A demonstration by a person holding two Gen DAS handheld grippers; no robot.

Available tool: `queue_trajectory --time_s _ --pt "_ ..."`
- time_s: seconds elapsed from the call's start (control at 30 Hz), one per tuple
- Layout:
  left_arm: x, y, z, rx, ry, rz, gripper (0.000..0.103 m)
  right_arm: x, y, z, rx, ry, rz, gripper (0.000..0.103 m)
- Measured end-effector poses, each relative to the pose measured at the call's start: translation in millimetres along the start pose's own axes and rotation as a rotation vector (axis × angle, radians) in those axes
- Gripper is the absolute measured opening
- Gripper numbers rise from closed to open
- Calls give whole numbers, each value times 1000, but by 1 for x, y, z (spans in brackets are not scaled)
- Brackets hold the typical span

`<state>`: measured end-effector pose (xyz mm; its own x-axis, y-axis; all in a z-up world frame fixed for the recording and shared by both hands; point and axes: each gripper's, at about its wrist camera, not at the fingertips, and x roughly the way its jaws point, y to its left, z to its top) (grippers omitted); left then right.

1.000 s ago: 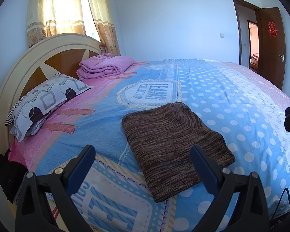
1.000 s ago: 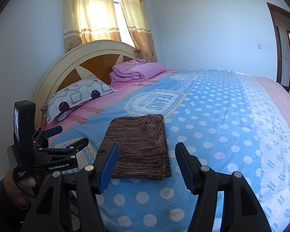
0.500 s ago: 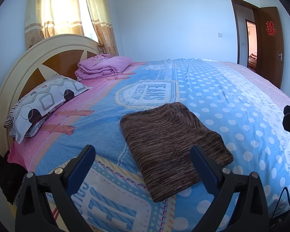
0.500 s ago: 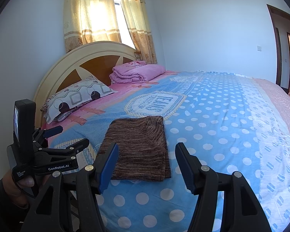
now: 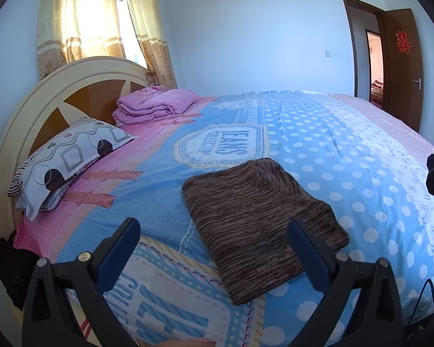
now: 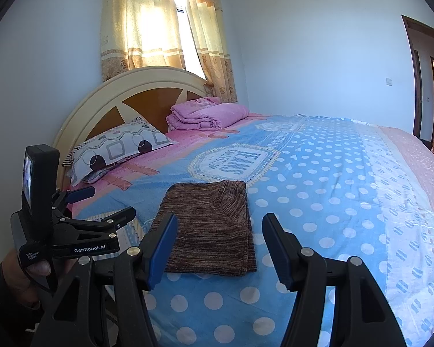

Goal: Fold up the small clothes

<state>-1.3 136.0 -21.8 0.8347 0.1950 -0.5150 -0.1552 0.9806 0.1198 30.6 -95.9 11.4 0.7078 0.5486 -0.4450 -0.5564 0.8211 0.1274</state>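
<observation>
Two open claws (image 5: 214, 235) (image 6: 220, 231) w/ folded brown garment (image 5: 260, 222) just beyond, untouched

Right gripper (image 6: 220, 245) hangs above the bed's near edge, jaws apart, nothing between the pads. Just beyond its fingertips the folded brown garment (image 6: 208, 228) lies flat on the blue dotted bedspread (image 6: 332, 190). Off to its left, the left gripper (image 6: 81, 208) is gripped in a hand (image 6: 29, 271). Farther ahead-left: a patterned pillow (image 6: 115, 150) and a folded pink blanket (image 6: 205, 114).

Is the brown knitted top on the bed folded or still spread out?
Folded. The brown top lies as a compact rectangle on the bedspread, layered edges showing on its right side, no sleeves sticking out.
</observation>
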Motion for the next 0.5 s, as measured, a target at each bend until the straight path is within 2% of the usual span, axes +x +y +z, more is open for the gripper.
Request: queue_trajectory --time_s 0.5 --pt "8 8 -3 -7 18 34 103 1 2 -2 -17 16 10 62"
